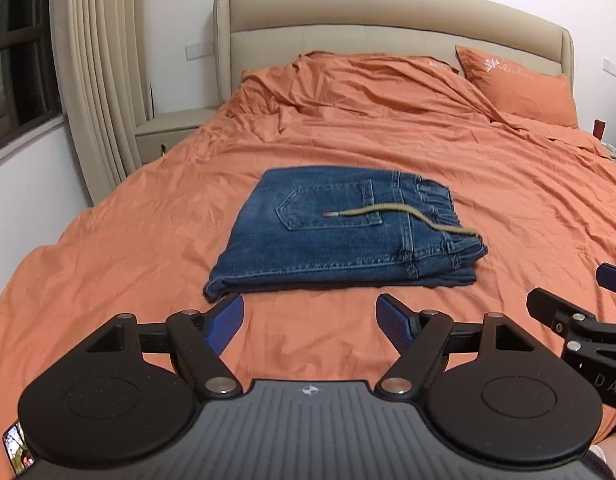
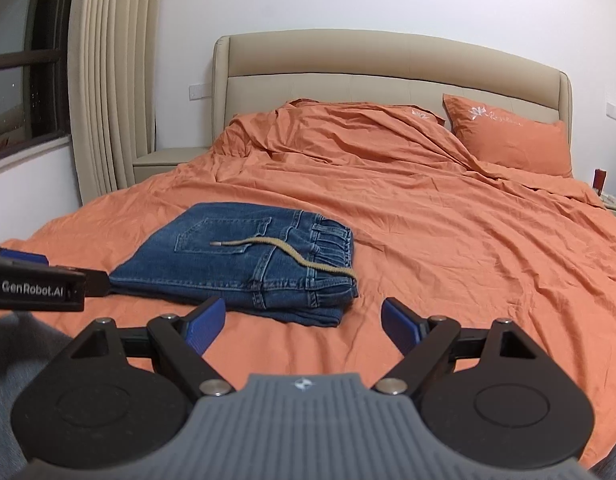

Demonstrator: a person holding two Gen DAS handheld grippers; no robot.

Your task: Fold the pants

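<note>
A pair of blue denim pants [image 1: 340,232] lies folded into a flat rectangle on the orange bed, back pocket up, with a tan drawstring [image 1: 404,216] trailing across the waistband. My left gripper [image 1: 310,324] stands open just short of the fold's near edge, nothing between its blue pads. In the right wrist view the same pants [image 2: 248,264] lie ahead and to the left. My right gripper [image 2: 304,322] is open and empty, close to the near right corner of the fold. The left gripper's finger [image 2: 36,276] shows at the left edge.
The orange sheet [image 1: 508,208] is wrinkled toward the beige headboard [image 1: 388,20], with an orange pillow [image 1: 520,88] at the back right. A bedside cabinet [image 1: 172,132], a curtain [image 1: 100,72] and a window stand on the left. A phone [image 1: 16,452] shows at the lower left corner.
</note>
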